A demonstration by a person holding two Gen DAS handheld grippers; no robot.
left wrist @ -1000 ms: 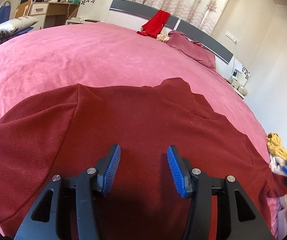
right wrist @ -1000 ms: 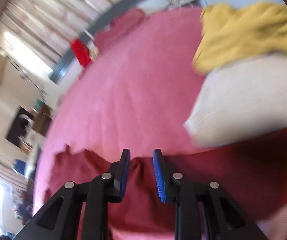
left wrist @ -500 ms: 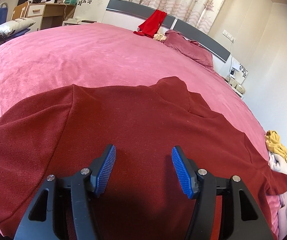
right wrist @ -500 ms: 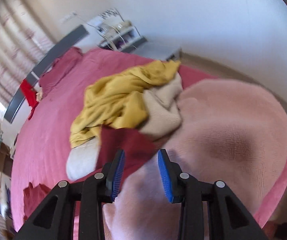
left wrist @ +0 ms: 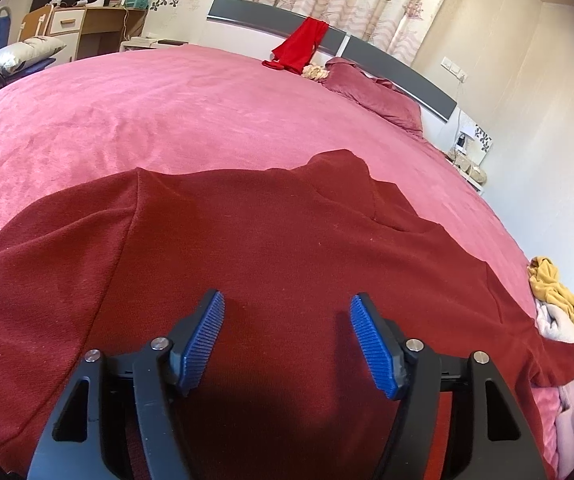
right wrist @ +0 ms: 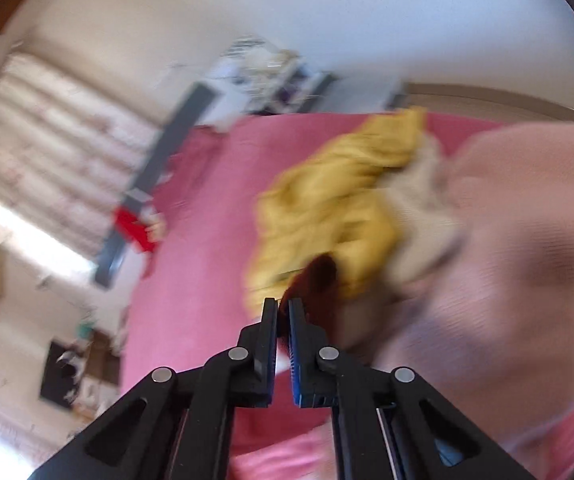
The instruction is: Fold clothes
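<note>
Fold barely begun: a dark red top lies spread flat on the pink bed, one sleeve end caught.

Nearest the lens, the left gripper hangs released over the garment's body, jaws wide and empty. The right gripper is clenched on what appears, through heavy blur, to be the sleeve tip, raised beside a heap of yellow and cream clothes. No crease shows yet; both sleeves and the body remain to fold. Farther back, a bright red garment drapes the headboard.
</note>
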